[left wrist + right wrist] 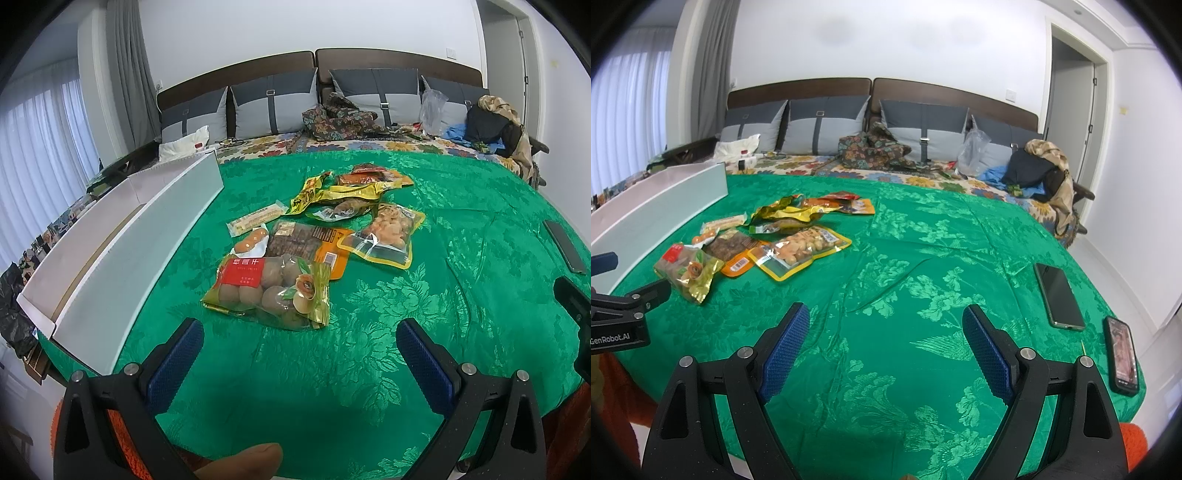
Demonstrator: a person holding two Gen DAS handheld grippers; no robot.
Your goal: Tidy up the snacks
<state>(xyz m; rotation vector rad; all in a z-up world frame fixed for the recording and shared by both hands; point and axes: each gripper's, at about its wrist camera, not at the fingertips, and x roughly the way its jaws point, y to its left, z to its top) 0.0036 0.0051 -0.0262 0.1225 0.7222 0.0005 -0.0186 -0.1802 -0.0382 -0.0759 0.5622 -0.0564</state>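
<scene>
Both my left gripper and right gripper gape wide over bare green bedspread; snack packets cluster just beside the white tray, phones near the bedspread's right edge.

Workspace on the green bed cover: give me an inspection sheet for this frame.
Surface: green bed cover, wrinkled, spread over the bed.
Job's things: snack packets in a loose overlapping pile; longan bag nearest the left gripper; white tray at the cover's left edge, nothing seen inside.
Clutter: two phones at the right edge; clothes and a plastic bag by the pillows.
Grippers: left gripper and right gripper open, holding nothing, above the cover.
Cables: nothing seen.
Surroundings: headboard with grey pillows, curtains, open doorway.
</scene>
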